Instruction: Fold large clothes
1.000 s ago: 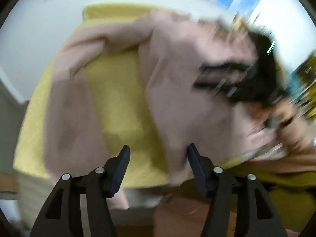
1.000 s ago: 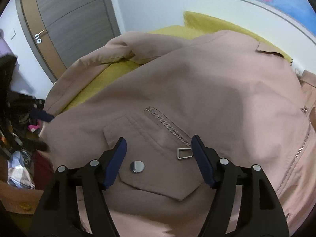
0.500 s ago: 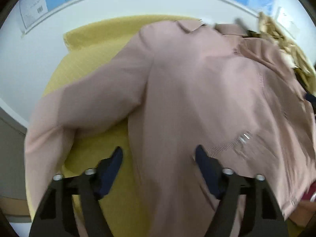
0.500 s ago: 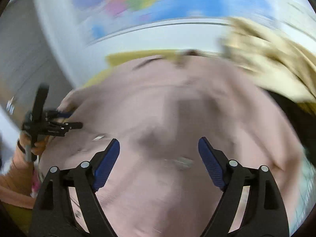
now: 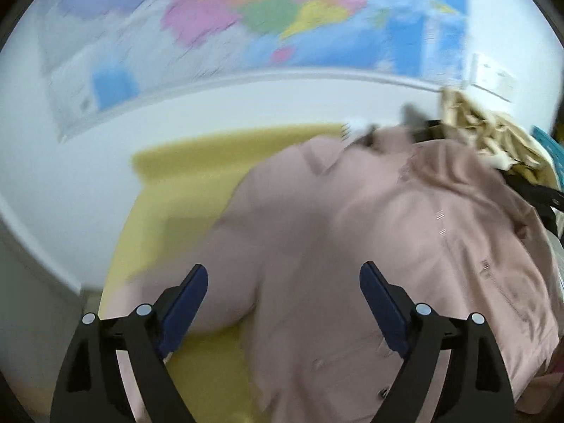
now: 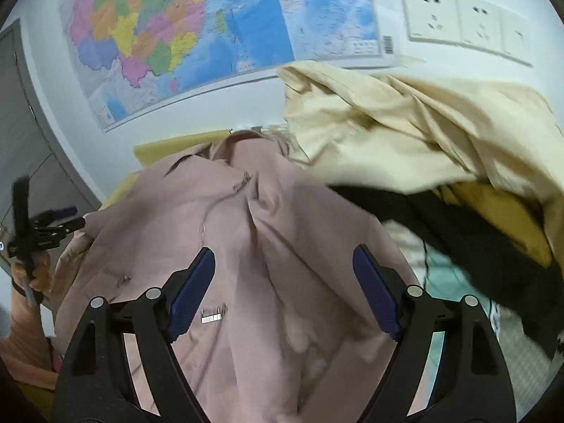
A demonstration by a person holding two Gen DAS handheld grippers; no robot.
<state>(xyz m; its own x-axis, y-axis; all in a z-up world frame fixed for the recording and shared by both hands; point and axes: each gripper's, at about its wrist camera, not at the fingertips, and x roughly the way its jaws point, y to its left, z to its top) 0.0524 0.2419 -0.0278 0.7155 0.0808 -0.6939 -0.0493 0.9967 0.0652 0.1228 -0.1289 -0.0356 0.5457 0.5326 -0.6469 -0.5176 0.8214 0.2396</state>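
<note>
Pink jacket (image 5: 352, 246) dominates both views, spread front-up on the yellow table (image 5: 169, 190), collar towards the map (image 6: 197, 28) on the wall, with the cream cloth (image 6: 405, 134) heaped beside its far right shoulder. Looks like the laying-out step is done and the first fold is about to start, sleeves or sides still lying loose.

The left gripper (image 5: 283, 294) hovers over the jacket's left side, jaws opening, fabric below them but nothing pinched. The right gripper (image 6: 283, 275) hangs above the middle near the zip (image 6: 211, 317), jaws easing slightly inward and still wide apart, gripping nothing.

Next move, I'd say: each claw has to drop onto an edge or sleeve, clamp down, then carry it across towards the centre.

Compared with a second ago, both cameras have swung up and along the jacket: the door has gone from the right view, the map and sockets (image 6: 465, 21) have come in, and the left view now shows the collar.
</note>
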